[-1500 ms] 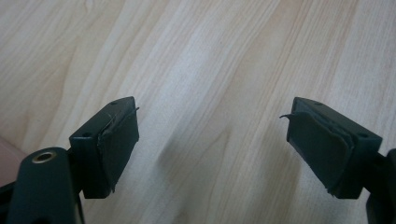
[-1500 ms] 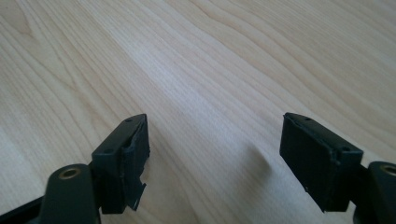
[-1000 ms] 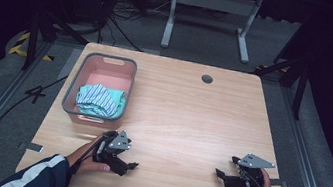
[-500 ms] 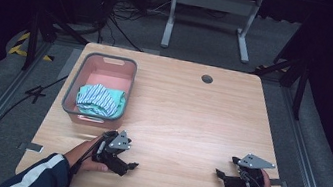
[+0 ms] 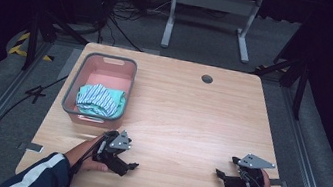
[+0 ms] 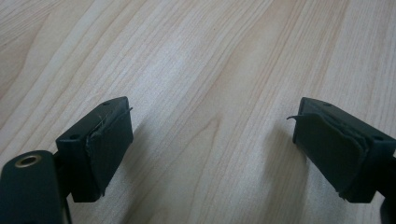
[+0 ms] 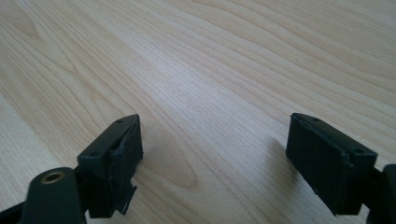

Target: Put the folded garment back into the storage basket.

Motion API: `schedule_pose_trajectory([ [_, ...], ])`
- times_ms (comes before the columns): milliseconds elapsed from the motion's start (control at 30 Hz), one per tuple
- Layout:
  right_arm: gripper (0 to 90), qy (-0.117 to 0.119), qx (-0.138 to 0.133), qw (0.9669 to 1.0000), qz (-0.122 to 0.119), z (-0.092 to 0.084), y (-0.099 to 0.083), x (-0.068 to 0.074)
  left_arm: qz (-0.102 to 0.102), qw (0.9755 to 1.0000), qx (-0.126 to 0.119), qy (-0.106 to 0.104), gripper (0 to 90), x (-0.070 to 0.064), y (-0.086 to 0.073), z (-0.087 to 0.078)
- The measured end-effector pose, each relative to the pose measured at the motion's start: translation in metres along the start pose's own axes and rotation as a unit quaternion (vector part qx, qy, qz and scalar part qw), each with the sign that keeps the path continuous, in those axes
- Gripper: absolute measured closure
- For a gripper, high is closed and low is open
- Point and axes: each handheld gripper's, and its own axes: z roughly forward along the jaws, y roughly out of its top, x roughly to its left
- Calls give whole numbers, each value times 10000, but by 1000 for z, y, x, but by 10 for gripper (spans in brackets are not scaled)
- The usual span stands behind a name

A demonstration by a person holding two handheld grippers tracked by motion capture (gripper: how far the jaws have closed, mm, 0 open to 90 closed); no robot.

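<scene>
Plainly nothing gripped yet. Farthest left on the table (image 5: 192, 112), near the far-left corner – a grey-rimmed pink bin (image 5: 71, 92), long axis running away from the person, with a striped teal cloth (image 5: 100, 99) bunched in its near half, lying inside and against the near wall. Just below it in the high view, the left hand-held gripper (image 5: 131, 168), resting low near the table's near edge, tips turned toward the table's middle rather than toward the bin. Jaws apart in the left gripper view (image 6: 212, 149), bare wood between the pads (image 6: 112, 144), nothing touched. Next, across a wide stretch of bare wood, the right hand-held gripper (image 5: 219, 174), also low by the near edge, tips pointing back toward the left one. Jaws likewise spread in the right gripper view (image 7: 215, 154), only wood grain between them.

Deciding relation: cloth up and slightly left of the left hand-held gripper in the high view, near it, with just the bin's near wall between – well apart from the right one, a good way off on the far side of the table. Left hand clearly the nearer. Judged from that, a likely next move: lift the left hand-held gripper, swing its tips toward the bin, clear the rim, drop onto the cloth's crumpled top. Cloth soft and bunched, so no firm edge – likely a pinch on a raised fold.
</scene>
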Motion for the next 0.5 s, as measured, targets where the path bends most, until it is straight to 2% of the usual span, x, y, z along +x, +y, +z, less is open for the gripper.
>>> schedule_pose_trajectory([
  [500,190,0,-1,10000,-1,0,0,0,-10,10000,7,-25,107,0,1,1],
])
